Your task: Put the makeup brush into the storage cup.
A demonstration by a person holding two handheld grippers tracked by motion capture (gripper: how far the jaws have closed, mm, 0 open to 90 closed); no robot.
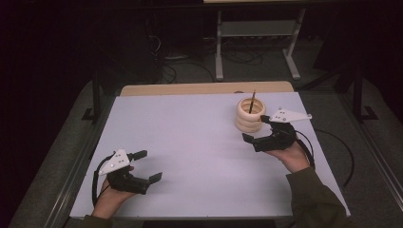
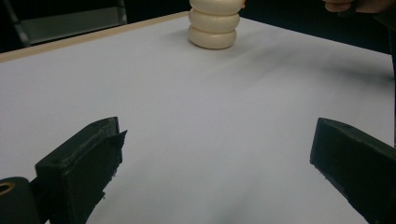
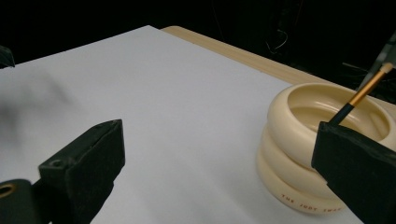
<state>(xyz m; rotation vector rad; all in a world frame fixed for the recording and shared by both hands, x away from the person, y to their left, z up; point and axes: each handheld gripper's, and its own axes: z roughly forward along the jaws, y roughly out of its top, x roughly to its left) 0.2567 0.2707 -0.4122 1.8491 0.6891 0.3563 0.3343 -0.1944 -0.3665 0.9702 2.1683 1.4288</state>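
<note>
Table [image 1: 190,137]: white, bare centre.
Holder [image 1: 250,115]: cream, ribbed, contains pencil [image 1: 252,101].
Right gripper [image 1: 259,130]: jaws wide, beside holder.
Left gripper [image 1: 148,166]: jaws wide, empty.

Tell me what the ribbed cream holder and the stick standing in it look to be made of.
The holder looks like glazed ceramic or glossy plastic: smooth cream rings with soft highlights and small printed lettering low on its side. The stick reads as a pen or brush: dark shaft, shiny gold, metal-looking band. Its exact material is unclear.

Overhead and both low gripper views share the ringed holder [image 1: 250,115].
</note>
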